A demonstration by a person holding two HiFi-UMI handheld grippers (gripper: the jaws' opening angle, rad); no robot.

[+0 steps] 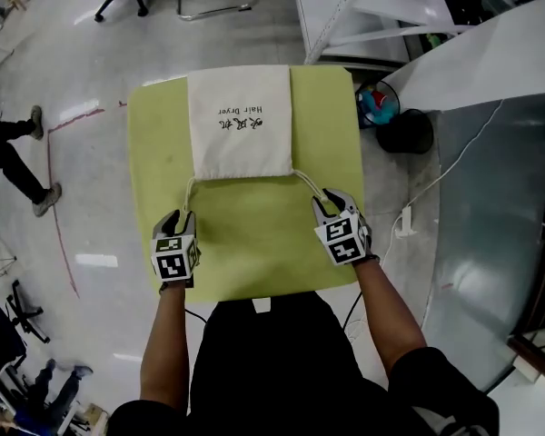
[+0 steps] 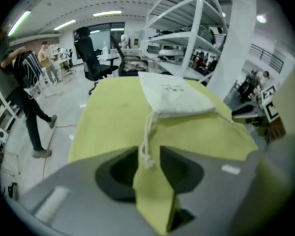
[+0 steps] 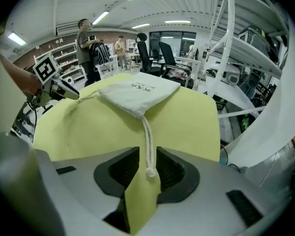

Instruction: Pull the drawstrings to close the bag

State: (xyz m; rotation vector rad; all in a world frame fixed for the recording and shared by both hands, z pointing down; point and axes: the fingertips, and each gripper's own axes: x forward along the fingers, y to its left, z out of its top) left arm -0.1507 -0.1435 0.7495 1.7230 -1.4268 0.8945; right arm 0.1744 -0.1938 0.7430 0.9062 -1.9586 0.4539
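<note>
Directly below us in the head view, a white cloth bag [image 1: 241,121] lies flat on a yellow-green table [image 1: 254,252], and we hold a gripper in each hand at its near side. The bag's mouth is the edge nearest us, and its closed end points away.

One cord leaves each near corner. The left drawstring [image 1: 190,196] runs from the left corner to the left gripper [image 1: 179,218]. The right drawstring [image 1: 311,185] runs from the right corner to the right gripper [image 1: 332,200]. Each gripper sits just short of the mouth on its own side, so neither hand has to cross over.

In the left gripper view the jaws stand apart. The knotted end of the left drawstring lies in the gap between them, with neither pad pressing on it. The right gripper view shows the same: jaws spread, and the knot of the right drawstring between them, not pinched. In both views the cord runs straight ahead along the line the gripper points, from the knot to the bag beyond.

We judge that the coming move turns on this alignment. Each pair of jaws has only to close on the cord already lying between them, then draw away from the bag so the mouth gathers. The mouth looks ungathered as yet.
</note>
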